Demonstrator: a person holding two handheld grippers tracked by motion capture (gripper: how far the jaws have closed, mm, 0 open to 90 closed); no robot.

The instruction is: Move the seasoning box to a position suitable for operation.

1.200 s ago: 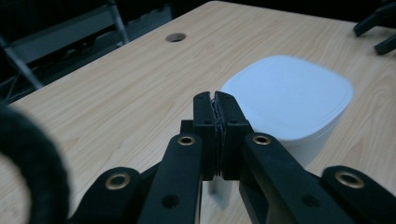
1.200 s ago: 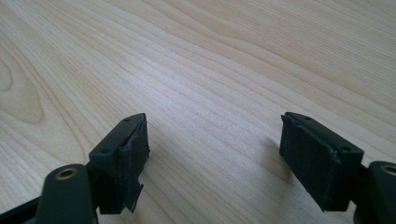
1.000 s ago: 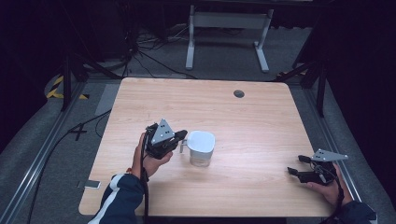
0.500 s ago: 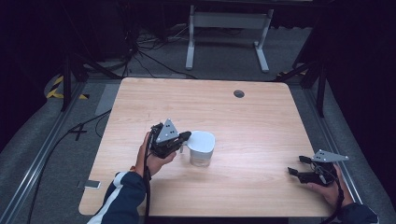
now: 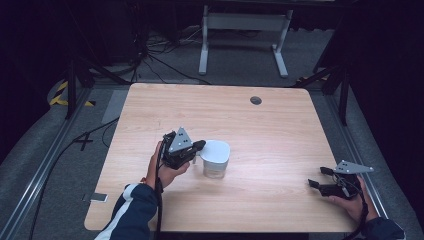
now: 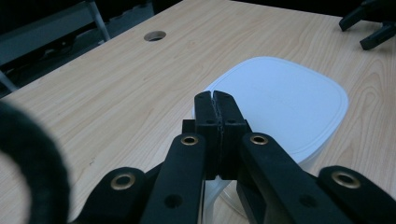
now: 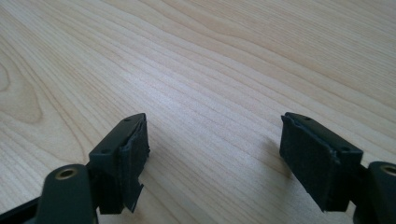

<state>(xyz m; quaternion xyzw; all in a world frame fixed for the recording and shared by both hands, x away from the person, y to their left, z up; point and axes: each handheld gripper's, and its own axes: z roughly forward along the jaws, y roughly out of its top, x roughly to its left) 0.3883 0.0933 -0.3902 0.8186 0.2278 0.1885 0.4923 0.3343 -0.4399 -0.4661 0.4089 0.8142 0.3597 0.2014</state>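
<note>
A person seated at a pale wooden table (image 5: 280, 125) is working two hand-held grippers, forearms coming in from the near edge. The left gripper (image 5: 198, 146), carried in the person's left hand (image 5: 162, 170), is sitting left of the table's centre with its jaws pointing right, their tips reaching the near-left rim of a white-lidded container (image 5: 216, 158). From the left gripper view, that gripper (image 6: 215, 105) is showing its two black jaws pressed flat together with no gap between them, their tips lying just over the edge of the white lid (image 6: 285, 98); whether they are touching the lid or hovering a hair above it is not clear, and nothing is visibly caught between them. The container is standing upright near the middle of the table, its body looking translucent below the rounded-square lid. A dark blue sleeve with a white stripe (image 5: 131, 215) is covering the left forearm. The right gripper (image 5: 318, 177) is resting well apart from the container, near the table's front-right corner, held in the right hand (image 5: 352, 202) and aimed left. In the right gripper view its jaws are standing wide apart, the pads (image 7: 133, 156) framing nothing but bare wood grain. A round cable hole (image 5: 256, 100) is sitting toward the far edge.
</note>
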